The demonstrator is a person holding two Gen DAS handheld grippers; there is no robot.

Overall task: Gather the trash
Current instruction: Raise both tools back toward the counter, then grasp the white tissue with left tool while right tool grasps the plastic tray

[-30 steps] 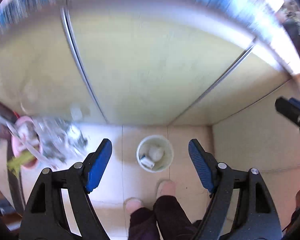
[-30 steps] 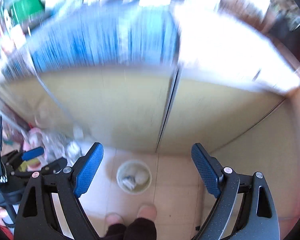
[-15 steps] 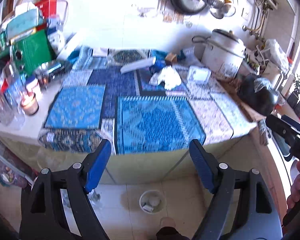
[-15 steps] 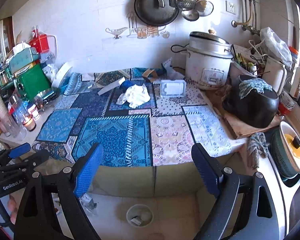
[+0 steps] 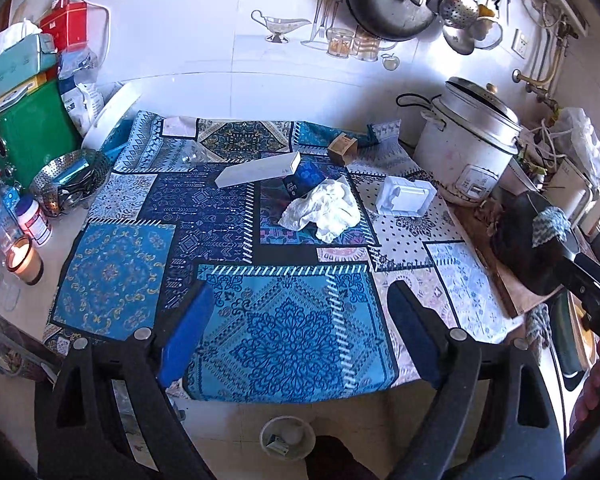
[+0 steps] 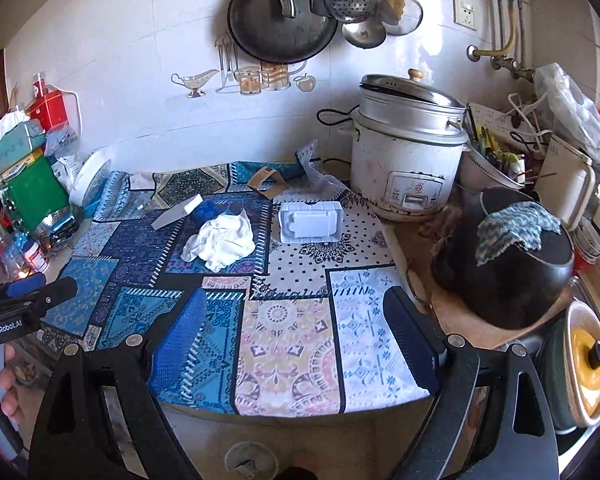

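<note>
Both grippers hang over the counter's front edge, above the bare near half of the patchwork cloth (image 5: 284, 320). The left gripper (image 5: 300, 328) and right gripper (image 6: 296, 332) are spread wide, holding nothing. On the floor below, a small bin (image 5: 287, 438) is partly cut off. Mid-cloth lies crumpled white tissue (image 5: 326, 210), touching a blue packet (image 5: 306, 178) it half hides; a white plastic tray (image 6: 311, 222) sits just beside.

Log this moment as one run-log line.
phase: approach | left gripper: open, empty | right gripper: open, empty | crumpled tissue on counter | bin on floor
</note>
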